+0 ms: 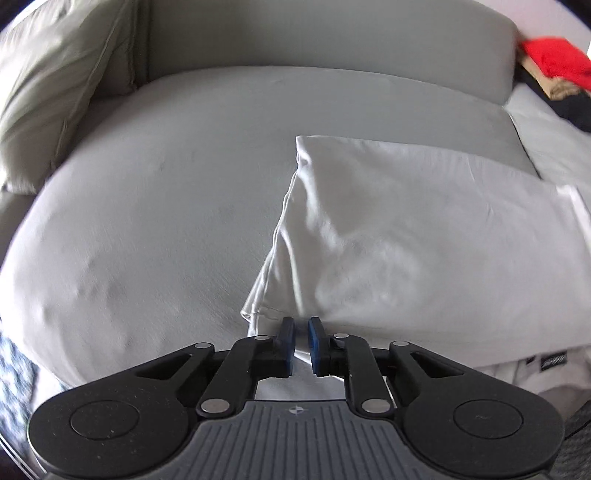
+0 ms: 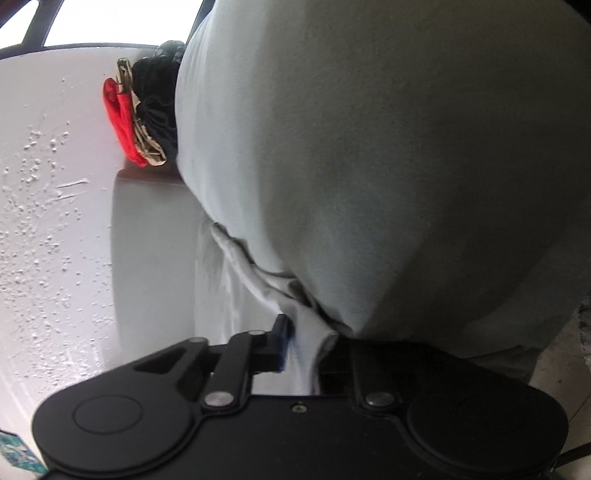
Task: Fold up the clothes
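A white garment (image 1: 399, 236) lies partly folded on the grey bed sheet (image 1: 155, 206), to the right of centre in the left wrist view. My left gripper (image 1: 301, 345) is shut on the garment's near edge, with white cloth pinched between the blue pads (image 1: 287, 343). In the right wrist view the camera is rolled sideways. My right gripper (image 2: 301, 345) is shut on a white fold of the garment (image 2: 295, 295); only its left finger (image 2: 279, 341) shows, the right one is hidden by cloth. The grey sheet (image 2: 406, 166) fills the view beyond it.
A grey headboard cushion (image 1: 314, 33) and a pale pillow (image 1: 48, 85) stand at the back of the bed. A pile of red, tan and black clothes (image 1: 554, 70) lies at the far right, also in the right wrist view (image 2: 144, 118). A white wall (image 2: 48, 221) is beside the bed.
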{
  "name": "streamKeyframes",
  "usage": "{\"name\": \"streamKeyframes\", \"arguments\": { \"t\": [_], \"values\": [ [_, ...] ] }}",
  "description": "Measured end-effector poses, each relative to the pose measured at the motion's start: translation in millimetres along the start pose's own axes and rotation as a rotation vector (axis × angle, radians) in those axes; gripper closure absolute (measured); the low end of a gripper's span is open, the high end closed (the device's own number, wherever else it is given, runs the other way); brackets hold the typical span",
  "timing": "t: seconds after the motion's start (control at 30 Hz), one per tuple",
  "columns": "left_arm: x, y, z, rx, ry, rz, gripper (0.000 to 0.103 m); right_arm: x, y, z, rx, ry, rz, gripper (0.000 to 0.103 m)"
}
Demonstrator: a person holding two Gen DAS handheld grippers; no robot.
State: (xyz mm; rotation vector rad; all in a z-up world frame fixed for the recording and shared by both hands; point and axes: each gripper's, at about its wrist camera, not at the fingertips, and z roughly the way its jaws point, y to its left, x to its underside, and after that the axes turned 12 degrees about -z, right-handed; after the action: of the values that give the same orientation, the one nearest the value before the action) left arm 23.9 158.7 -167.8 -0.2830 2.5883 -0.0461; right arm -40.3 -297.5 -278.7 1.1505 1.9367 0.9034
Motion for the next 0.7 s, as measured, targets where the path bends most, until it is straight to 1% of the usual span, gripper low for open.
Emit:
{"name": "streamKeyframes", "arguments": {
  "t": [0.03,0.07,0.17,0.2,0.27,0.33,0.43,0.53,0.63,0.7],
  "values": [
    [2,4,-5,0.031,-0.017,-0.005,0.093,1,6,-2,0.022,-0.007,-0.036,0.097],
    [4,10,-11,0.074,-0.039,-0.014,0.093,3,13,-4,0.044,-0.016,-0.081,0.098],
    [12,23,-35,0.169,-0.142,-0.028,0.09,8,51,-12,0.118,-0.052,-0.296,0.098],
    [15,27,-42,0.188,-0.17,-0.036,0.09,10,67,-13,0.141,-0.065,-0.373,0.098],
    [18,35,-50,0.203,-0.208,-0.064,0.09,16,100,-14,0.181,-0.093,-0.524,0.098],
    [19,45,-55,0.209,-0.232,-0.104,0.09,27,134,-12,0.193,-0.117,-0.658,0.098],
    [20,61,-60,0.222,-0.263,-0.18,0.09,51,184,-4,0.178,-0.136,-0.838,0.098],
    [22,79,-65,0.247,-0.278,-0.275,0.09,89,234,8,0.121,-0.119,-1.008,0.098],
    [22,93,-66,0.263,-0.268,-0.357,0.091,140,276,23,0.032,-0.067,-1.167,0.098],
    [24,101,-68,0.27,-0.263,-0.391,0.091,176,290,37,-0.014,0.005,-1.248,0.098]
  ]
}}
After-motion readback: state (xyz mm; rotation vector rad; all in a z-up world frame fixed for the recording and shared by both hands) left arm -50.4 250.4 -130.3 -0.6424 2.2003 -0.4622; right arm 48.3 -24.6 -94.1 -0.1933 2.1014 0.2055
